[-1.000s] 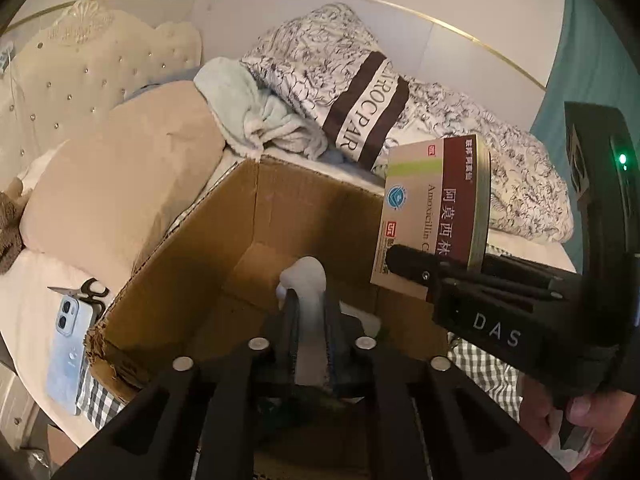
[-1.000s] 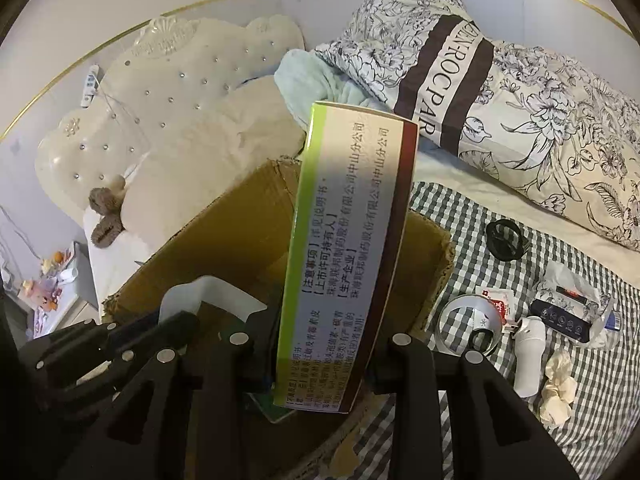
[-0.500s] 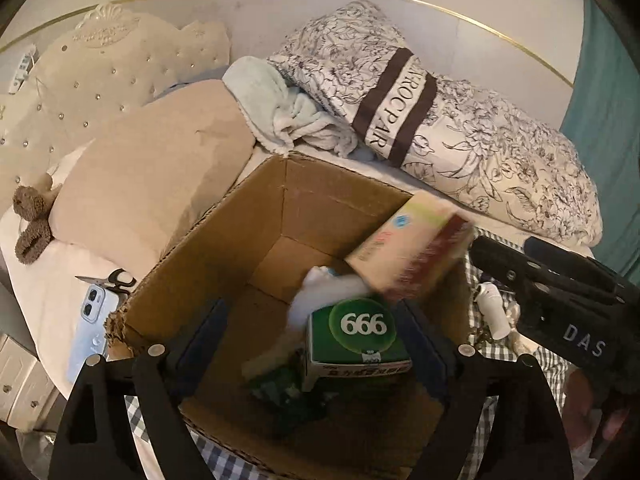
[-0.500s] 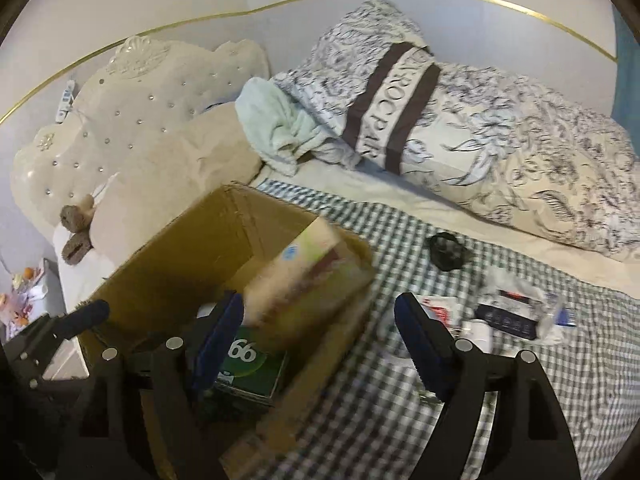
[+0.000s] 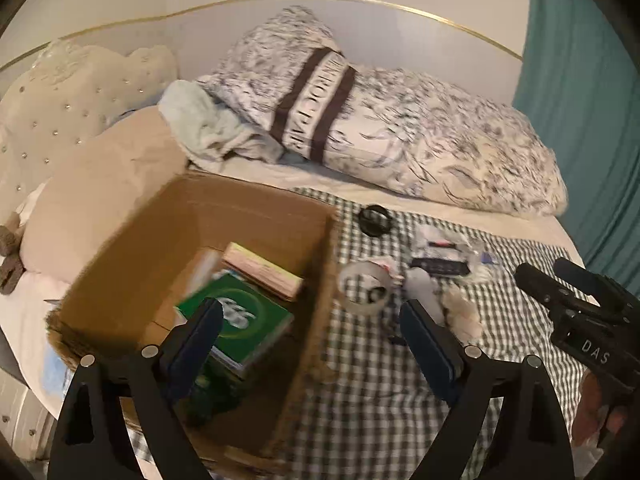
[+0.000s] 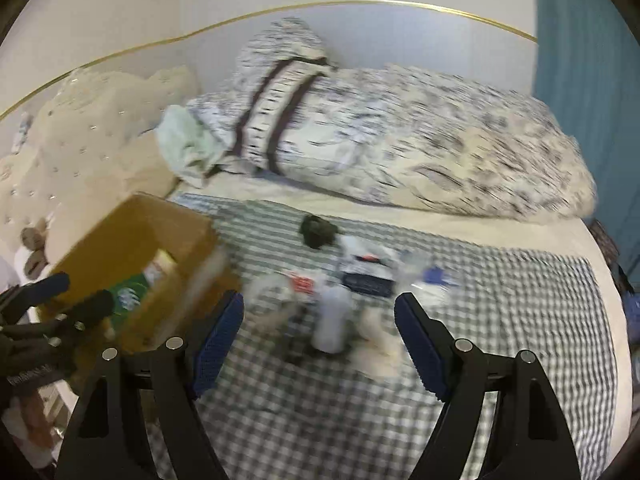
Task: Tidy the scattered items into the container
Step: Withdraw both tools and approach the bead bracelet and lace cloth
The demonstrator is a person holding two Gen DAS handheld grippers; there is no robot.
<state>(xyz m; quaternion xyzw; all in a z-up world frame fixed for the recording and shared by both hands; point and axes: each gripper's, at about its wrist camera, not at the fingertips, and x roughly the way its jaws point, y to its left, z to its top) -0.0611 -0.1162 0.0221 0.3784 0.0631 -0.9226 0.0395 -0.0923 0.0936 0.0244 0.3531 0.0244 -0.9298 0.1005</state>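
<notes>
A cardboard box (image 5: 256,216) stands on the checked cloth (image 5: 360,380) and holds a green "666" box (image 5: 240,320) and a pale medicine box (image 5: 264,272). It also shows in the right wrist view (image 6: 136,228). My left gripper (image 5: 312,332) is open and empty over the box's right wall. My right gripper (image 6: 318,328) is open and empty above the cloth; it also shows in the left wrist view (image 5: 568,292). Ahead of it lie a white bottle (image 6: 332,320), a tape roll (image 5: 364,288), a dark pack (image 5: 440,267), a black ring (image 5: 374,220) and crumpled tissue (image 5: 460,314).
A patterned pillow (image 5: 400,136) and a pale towel (image 5: 204,124) lie behind the items. A beige pillow (image 5: 108,184) and a studded headboard (image 5: 60,92) stand left of the box. A teal curtain (image 5: 580,100) hangs at the right.
Both grippers opened: the left let go of a white object, the right dropped the medicine box into the cardboard box. Both have swung right, toward the scattered items.
</notes>
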